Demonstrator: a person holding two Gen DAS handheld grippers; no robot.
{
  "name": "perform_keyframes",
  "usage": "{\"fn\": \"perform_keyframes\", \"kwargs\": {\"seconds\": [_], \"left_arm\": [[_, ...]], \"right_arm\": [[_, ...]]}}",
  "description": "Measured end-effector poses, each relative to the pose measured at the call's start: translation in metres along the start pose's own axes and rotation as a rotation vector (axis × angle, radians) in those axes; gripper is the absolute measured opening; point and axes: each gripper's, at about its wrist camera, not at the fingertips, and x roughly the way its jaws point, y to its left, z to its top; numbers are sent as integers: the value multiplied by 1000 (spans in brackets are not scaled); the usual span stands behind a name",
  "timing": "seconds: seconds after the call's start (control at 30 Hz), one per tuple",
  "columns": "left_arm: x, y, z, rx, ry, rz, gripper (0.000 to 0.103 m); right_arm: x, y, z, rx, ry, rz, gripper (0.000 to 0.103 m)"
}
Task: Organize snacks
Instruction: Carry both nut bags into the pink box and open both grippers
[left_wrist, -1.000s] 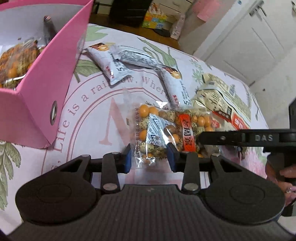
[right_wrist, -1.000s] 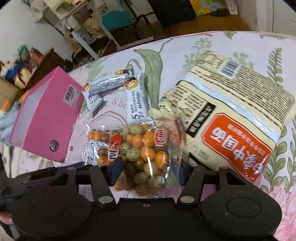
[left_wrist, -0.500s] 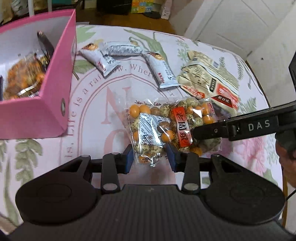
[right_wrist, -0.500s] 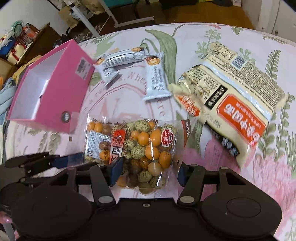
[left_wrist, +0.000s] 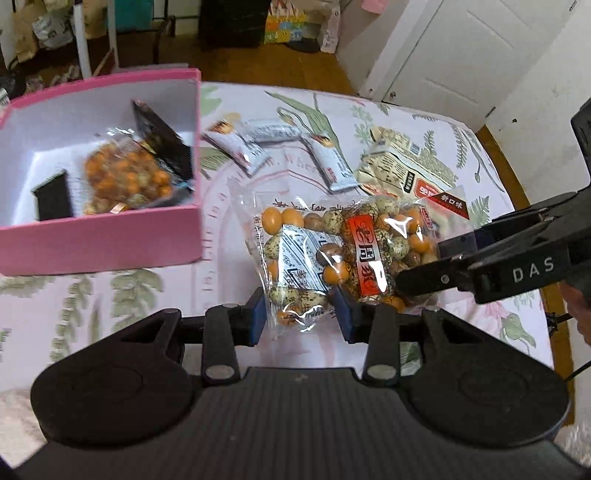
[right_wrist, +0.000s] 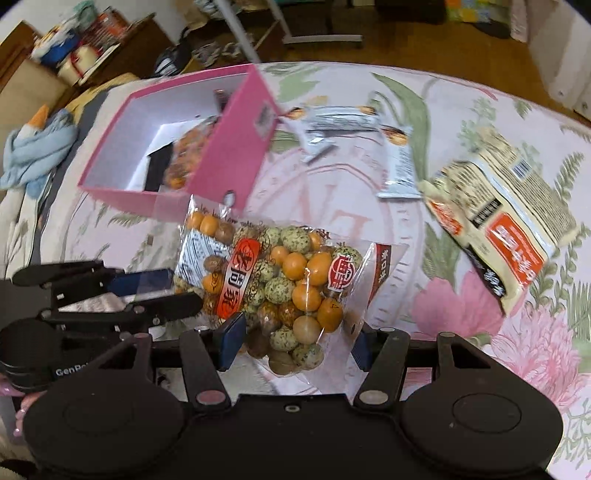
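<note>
Both grippers hold one clear bag of coated nuts (left_wrist: 343, 254) in the air above the table. My left gripper (left_wrist: 301, 319) is shut on its near end. My right gripper (right_wrist: 295, 341) is shut on the other end of the bag (right_wrist: 280, 280). The pink box (left_wrist: 99, 236) stands at the left with another nut bag (left_wrist: 125, 177) and dark packets inside; it also shows in the right wrist view (right_wrist: 236, 147). Three white bar packets (left_wrist: 328, 162) and a cream snack bag (left_wrist: 406, 173) lie on the cloth behind.
The table carries a floral cloth (right_wrist: 480, 317). A white door (left_wrist: 461, 55) and wooden floor lie beyond its far edge. A blue cloth (right_wrist: 33, 147) and cluttered shelves sit left of the table in the right wrist view.
Both grippers have lifted the nut bag off the table and risen. The pink box's inside has come into view and the table looks farther below.
</note>
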Motion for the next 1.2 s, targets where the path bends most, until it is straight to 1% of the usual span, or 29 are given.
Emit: {"fn": "perform_keyframes", "kwargs": {"seconds": [0.13,0.27,0.33,0.4,0.47,0.57,0.67,0.73,0.83,0.9,0.97,1.03,1.07,1.13,1.17,1.2], "left_arm": [[-24,10,2,29,-34,33,37],[-47,30,10,15,-71,58,38],[-57,43,15,10,-97,80,38],[-65,62,21,-17,-116,91,38],[-71,80,27,-47,-132,103,38],[-75,110,37,-81,-154,124,38],[-68,137,45,-116,-158,163,38],[-57,156,51,-131,-156,200,39],[-36,184,58,-170,-142,265,39],[-20,199,61,-170,-118,301,39],[-7,210,61,-184,-95,315,39],[3,219,60,-203,-72,336,39],[7,223,59,-214,-70,354,39],[10,222,57,-212,-98,415,42],[9,218,56,-197,-112,437,42],[8,215,55,-182,-125,451,42]], "right_arm": [[-6,23,5,-34,-28,18,64],[-10,43,16,-71,-65,57,63],[-9,55,25,-96,-88,77,60],[-9,65,36,-124,-123,93,57],[-7,77,50,-153,-159,113,49],[4,91,71,-202,-205,139,47],[26,106,91,-249,-235,139,45],[45,117,104,-267,-232,128,45],[77,132,122,-272,-205,129,45],[96,140,129,-291,-184,116,45],[112,149,132,-305,-166,107,45],[125,158,134,-322,-155,105,45],[130,159,134,-323,-151,112,48],[138,158,135,-308,-129,155,49],[138,158,135,-305,-126,158,56],[137,158,132,-311,-137,140,56]]}}
